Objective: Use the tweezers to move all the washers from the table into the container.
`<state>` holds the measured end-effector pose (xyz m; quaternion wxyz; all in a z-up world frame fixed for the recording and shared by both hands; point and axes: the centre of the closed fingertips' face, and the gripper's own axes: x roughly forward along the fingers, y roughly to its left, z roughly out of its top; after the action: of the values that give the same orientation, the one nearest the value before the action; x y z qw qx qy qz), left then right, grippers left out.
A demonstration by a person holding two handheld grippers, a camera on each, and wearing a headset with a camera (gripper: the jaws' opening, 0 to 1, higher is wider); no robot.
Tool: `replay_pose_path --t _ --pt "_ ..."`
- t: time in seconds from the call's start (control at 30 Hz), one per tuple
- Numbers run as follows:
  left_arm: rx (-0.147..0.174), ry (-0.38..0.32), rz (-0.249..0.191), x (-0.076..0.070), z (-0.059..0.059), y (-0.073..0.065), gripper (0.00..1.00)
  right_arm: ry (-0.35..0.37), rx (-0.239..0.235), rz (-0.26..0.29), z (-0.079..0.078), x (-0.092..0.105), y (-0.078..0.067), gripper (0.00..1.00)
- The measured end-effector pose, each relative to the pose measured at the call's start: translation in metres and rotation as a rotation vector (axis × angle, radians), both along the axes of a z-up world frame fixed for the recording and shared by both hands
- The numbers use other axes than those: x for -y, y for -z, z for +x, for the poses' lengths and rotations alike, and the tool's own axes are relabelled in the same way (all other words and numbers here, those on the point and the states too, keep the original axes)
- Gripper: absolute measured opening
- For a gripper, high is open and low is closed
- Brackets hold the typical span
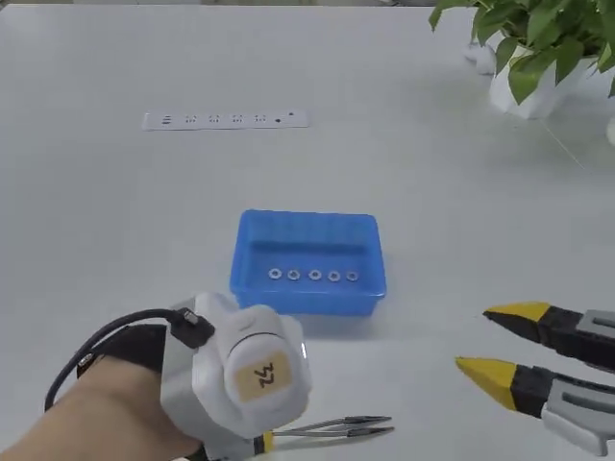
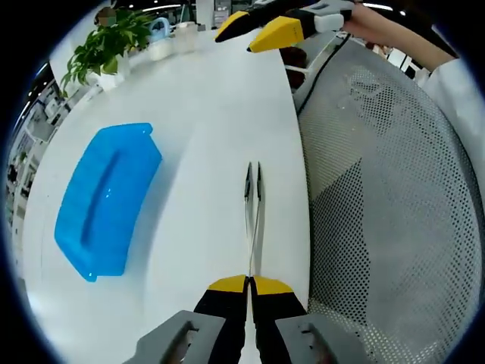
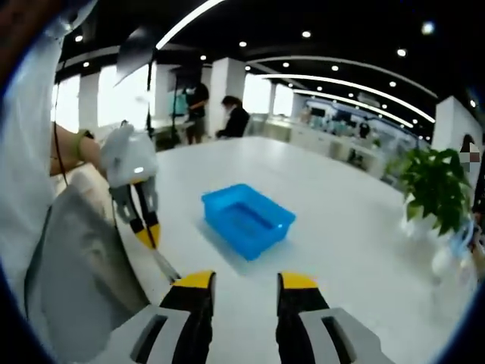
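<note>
A blue container (image 1: pixel 307 261) stands in the middle of the white table with several small washers (image 1: pixel 313 276) lined up inside it. Metal tweezers (image 1: pixel 332 427) lie flat near the front edge, tips pointing right. My left gripper (image 1: pixel 267 441) is shut on the tweezers' rear end; in the left gripper view the tweezers (image 2: pixel 252 216) run forward from my left gripper (image 2: pixel 249 286), with the container (image 2: pixel 106 197) off to the left. My right gripper (image 1: pixel 490 342) hovers open at the right, holding nothing. In the right gripper view, my right gripper (image 3: pixel 241 282) faces the container (image 3: pixel 246 219).
A potted plant (image 1: pixel 533 48) stands at the table's back right corner. A white label strip (image 1: pixel 226 119) lies behind the container. Perforated grey mesh (image 2: pixel 379 197) borders the table's near edge. People stand in the background (image 3: pixel 231 117).
</note>
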<state>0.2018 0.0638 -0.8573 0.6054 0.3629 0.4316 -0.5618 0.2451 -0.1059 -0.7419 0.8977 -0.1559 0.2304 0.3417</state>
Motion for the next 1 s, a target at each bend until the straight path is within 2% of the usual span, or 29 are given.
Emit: replay_pose_path --t 0.17,0.27,0.37,0.43,0.5,0.53,0.63,0.67,0.7,0.73,0.87,1.0 --pt "-0.007 0.004 0.029 -0.001 0.0 0.002 0.0 0.112 0.086 -0.003 0.007 0.03 -0.01 0.33" --pt "-0.015 0.008 0.053 -0.003 -0.001 0.003 0.0 0.155 0.152 0.047 0.01 0.041 -0.023 0.39" --pt "-0.006 0.021 0.076 -0.005 -0.001 0.005 0.0 0.166 0.224 0.088 0.014 0.046 -0.036 0.48" --pt "-0.007 0.023 0.088 -0.005 -0.001 0.006 0.0 0.174 0.266 0.146 0.015 0.048 -0.044 0.55" --pt "-0.012 0.028 0.101 -0.007 -0.003 0.007 0.0 0.179 0.304 0.197 0.016 0.05 -0.05 0.65" --pt "-0.011 0.029 0.105 -0.007 -0.002 0.008 0.0 0.177 0.323 0.214 0.016 0.051 -0.052 0.72" --pt "-0.012 0.029 0.116 -0.008 -0.003 0.008 0.0 0.207 0.4 0.331 0.019 0.057 -0.065 0.96" --pt "-0.013 0.027 0.118 -0.008 -0.003 0.009 0.0 0.211 0.414 0.364 0.017 0.058 -0.068 0.99" --pt "-0.014 0.024 0.119 -0.008 -0.003 0.009 0.0 0.223 0.407 0.398 0.015 0.06 -0.068 0.98" --pt "-0.015 0.021 0.12 -0.008 -0.003 0.008 0.0 0.227 0.424 0.441 0.016 0.06 -0.073 0.99" --pt "-0.006 0.015 0.133 -0.009 -0.002 0.008 0.0 0.243 0.43 0.423 0.018 0.062 -0.066 0.99" --pt "0.019 0.012 0.146 -0.012 -0.001 0.007 0.0 0.226 0.409 0.315 0.017 0.058 -0.048 0.99"
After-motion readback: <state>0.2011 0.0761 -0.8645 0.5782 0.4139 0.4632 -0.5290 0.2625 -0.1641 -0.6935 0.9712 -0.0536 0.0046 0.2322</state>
